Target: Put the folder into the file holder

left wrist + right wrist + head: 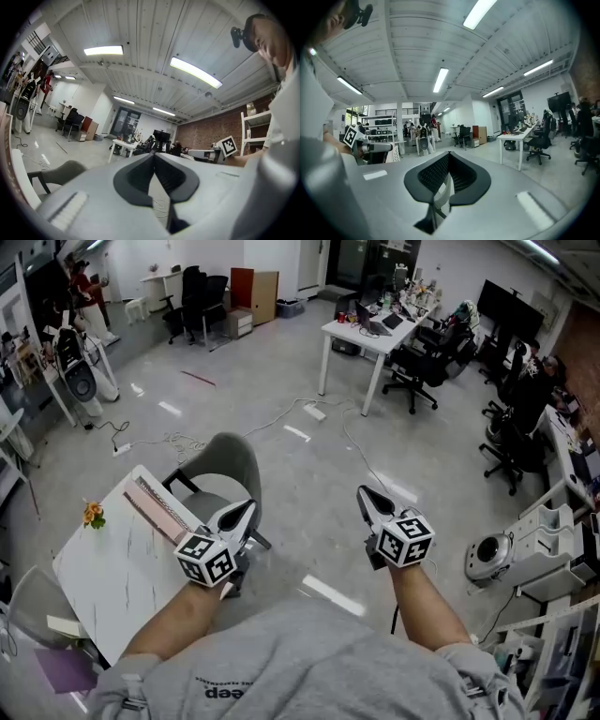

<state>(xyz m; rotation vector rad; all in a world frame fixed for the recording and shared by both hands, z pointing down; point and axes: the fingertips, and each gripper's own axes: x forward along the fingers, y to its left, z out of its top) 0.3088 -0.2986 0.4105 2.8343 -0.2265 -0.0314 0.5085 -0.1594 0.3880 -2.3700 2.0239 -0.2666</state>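
Note:
Both grippers are held up in the air in front of the person, over the floor and away from the table. My left gripper [247,506] [153,154] has its jaws closed together with nothing between them. My right gripper [362,491] [449,154] is likewise shut and empty. At the left stands a small white table [112,568]. On its far edge lies a flat pink-striped object [155,507], either the folder or the file holder. A purple sheet-like thing [64,669] shows at the table's near corner. Neither gripper view shows the table.
A grey chair [223,465] stands against the table's far right side, just ahead of the left gripper. A small flower [92,514] sits on the table. Cables [281,413] trail over the floor. A white desk [375,334] and office chairs [417,367] stand further off. White equipment [525,549] is at the right.

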